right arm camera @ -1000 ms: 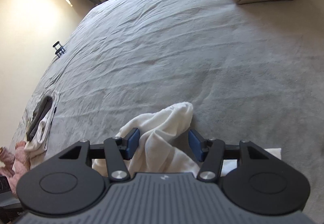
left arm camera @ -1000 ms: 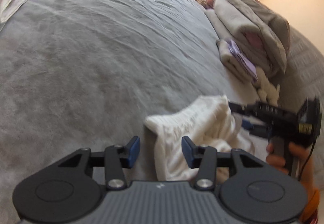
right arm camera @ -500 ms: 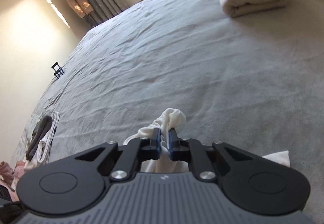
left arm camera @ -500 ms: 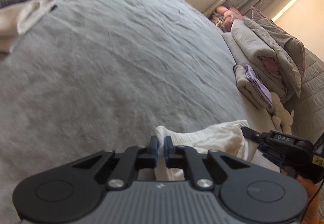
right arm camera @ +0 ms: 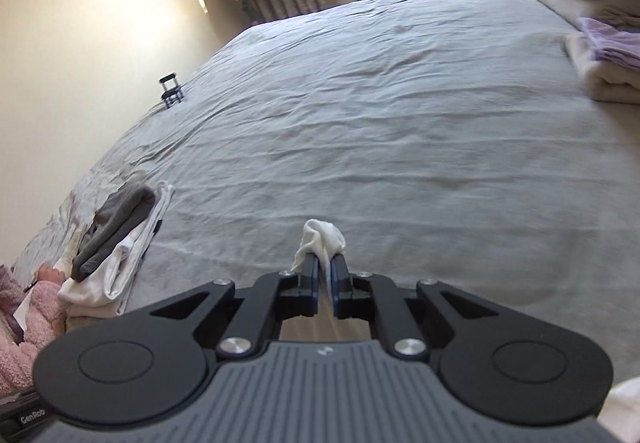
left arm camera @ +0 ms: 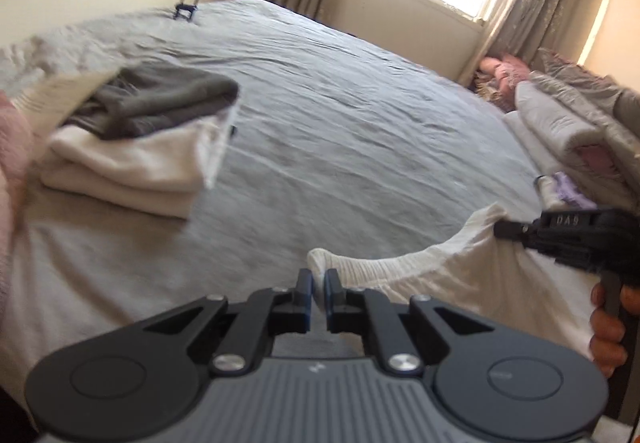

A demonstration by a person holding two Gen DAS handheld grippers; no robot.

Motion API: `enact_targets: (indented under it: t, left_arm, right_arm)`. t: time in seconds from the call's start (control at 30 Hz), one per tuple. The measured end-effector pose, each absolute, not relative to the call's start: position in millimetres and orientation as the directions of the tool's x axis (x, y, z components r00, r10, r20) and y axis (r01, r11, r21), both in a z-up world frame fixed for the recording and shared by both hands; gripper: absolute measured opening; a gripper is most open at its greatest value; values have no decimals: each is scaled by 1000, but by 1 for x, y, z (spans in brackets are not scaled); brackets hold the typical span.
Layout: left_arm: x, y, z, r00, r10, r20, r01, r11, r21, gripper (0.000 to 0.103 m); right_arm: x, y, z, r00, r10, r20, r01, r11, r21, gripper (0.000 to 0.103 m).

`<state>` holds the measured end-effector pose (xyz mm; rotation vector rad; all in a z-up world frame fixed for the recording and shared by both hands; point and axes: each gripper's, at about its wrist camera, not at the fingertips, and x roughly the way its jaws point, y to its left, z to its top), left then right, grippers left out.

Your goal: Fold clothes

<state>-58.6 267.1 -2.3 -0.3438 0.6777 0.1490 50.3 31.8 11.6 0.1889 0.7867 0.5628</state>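
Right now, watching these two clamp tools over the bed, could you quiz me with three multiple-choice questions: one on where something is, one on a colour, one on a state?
1. Where does the dark grey garment lie?
A. on the folded cream stack
B. on the windowsill
C. in the right gripper

2. What colour is the cloth held by both grippers?
A. purple
B. white
C. black

3. How is the left gripper?
A. wide open
B. shut on the cloth
C. lying on the bed

1 A: grey sits atop the cream pile.
2 B: pale fabric spans to the right gripper.
3 B: fabric is pinched between its fingers.
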Motion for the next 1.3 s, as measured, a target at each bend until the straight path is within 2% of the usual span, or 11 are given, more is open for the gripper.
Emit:
enact_targets:
  t: [0.33,0.5,0.63,0.67,0.7,0.73,0.77,0.8,0.83,1.03,1.3]
  left_arm:
    - [-63,292,-23,697,72,-713,-289,939,-188,6]
    - [-63,299,-32,662,83,-745,-301,939,-163,7]
    - [-61,300,-26,662,84,-745,-311,935,-171,12]
    - [-61,299,-23,668,82,-739,-307,936,-173,15]
    - [-60,298,-20,674,81,-734,-303,937,-175,24]
    - [-60,298,-16,684,77,-726,-295,939,-177,38]
    - [-59,296,-13,695,73,-715,-284,941,-181,45]
    - [-58,295,-10,707,68,-704,-274,944,-184,46]
    - [-56,292,-7,714,57,-698,-260,947,-189,46]
    - [-38,268,1,728,-40,-685,-155,963,-221,46]
    - [-12,217,4,700,-180,-691,-1,968,-252,46]
  right_arm:
    - [66,98,-3,504,611,-610,-524,778,347,8]
    - [72,116,-24,481,583,-655,-531,788,311,8]
    - [71,112,-25,480,568,-668,-522,797,303,12]
    - [71,109,-23,480,568,-669,-519,798,305,14]
    - [70,107,-21,480,567,-669,-516,799,308,15]
    - [69,104,-19,480,567,-670,-513,800,310,21]
    - [68,101,-16,482,566,-668,-510,802,311,27]
    - [66,95,-11,492,565,-662,-510,804,307,39]
    - [64,88,-6,500,566,-655,-509,805,306,42]
    - [48,42,13,549,523,-652,-466,839,281,42]
    - [24,-42,18,625,403,-668,-320,913,252,42]
